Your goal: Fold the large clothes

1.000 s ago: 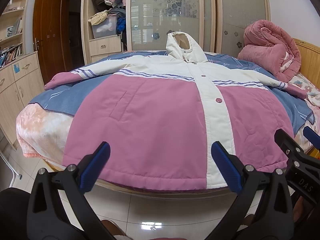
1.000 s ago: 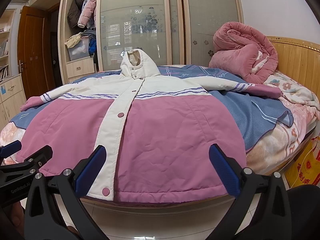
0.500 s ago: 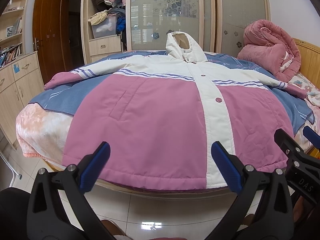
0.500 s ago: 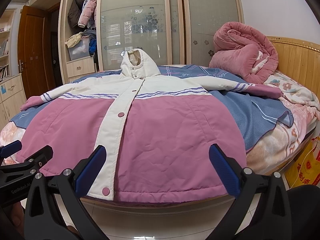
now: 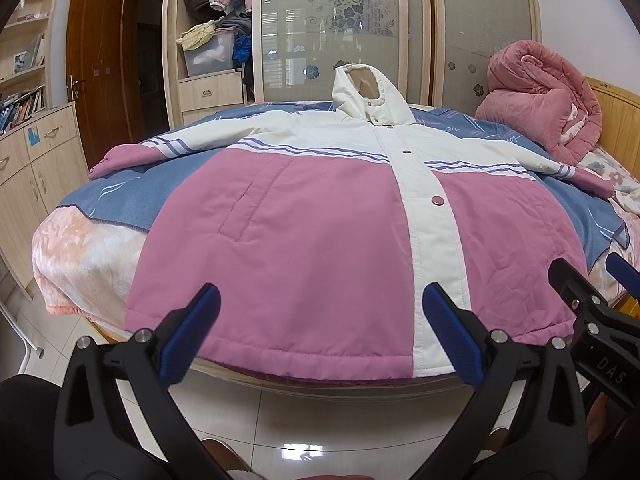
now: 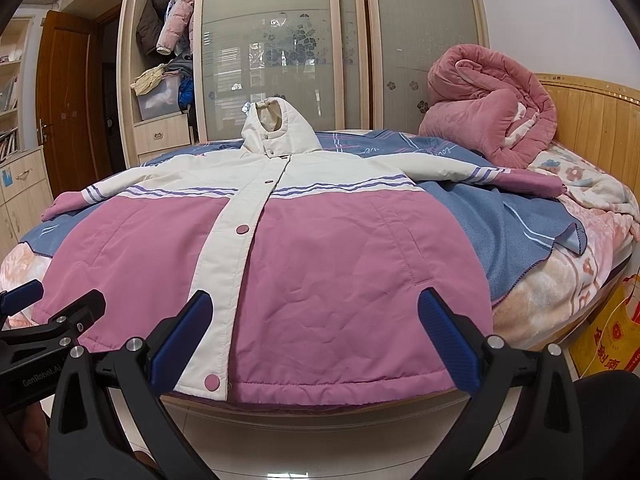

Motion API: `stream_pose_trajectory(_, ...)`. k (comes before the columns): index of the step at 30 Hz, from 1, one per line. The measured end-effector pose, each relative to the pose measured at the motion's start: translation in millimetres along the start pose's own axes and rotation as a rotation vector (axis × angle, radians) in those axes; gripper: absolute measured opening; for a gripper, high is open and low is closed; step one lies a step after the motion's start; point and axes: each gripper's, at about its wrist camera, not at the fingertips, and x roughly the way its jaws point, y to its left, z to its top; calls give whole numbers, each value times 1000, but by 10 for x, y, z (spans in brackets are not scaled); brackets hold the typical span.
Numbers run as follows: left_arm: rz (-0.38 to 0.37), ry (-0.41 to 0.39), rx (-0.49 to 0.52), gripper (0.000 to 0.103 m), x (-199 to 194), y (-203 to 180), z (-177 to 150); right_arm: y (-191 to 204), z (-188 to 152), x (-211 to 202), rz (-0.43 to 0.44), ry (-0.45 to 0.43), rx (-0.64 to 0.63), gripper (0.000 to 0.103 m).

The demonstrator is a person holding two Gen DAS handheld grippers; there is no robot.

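A large pink and white hooded jacket (image 5: 312,232) (image 6: 320,256) lies spread flat, front up and snapped closed, on the bed, hem toward me, sleeves stretched out to both sides. My left gripper (image 5: 320,328) hovers open just short of the hem, over its left half. In the right wrist view my right gripper (image 6: 308,332) is open too, in front of the hem's right half. Neither touches the cloth. Each gripper shows at the edge of the other's view: the right gripper (image 5: 592,300) and the left gripper (image 6: 52,312).
A blue blanket (image 6: 500,216) lies under the jacket on the bed. A rolled pink quilt (image 6: 492,120) sits by the wooden headboard (image 6: 592,120). A wardrobe with glass doors (image 5: 340,32) stands behind, cabinets (image 5: 36,160) at left. Tiled floor (image 5: 320,420) lies below me.
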Motion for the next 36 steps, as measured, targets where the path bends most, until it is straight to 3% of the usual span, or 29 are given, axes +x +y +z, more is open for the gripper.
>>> stream_pose_trajectory(36, 0, 4, 4, 101, 2, -13, -9, -5, -8, 3, 7, 9, -4, 102)
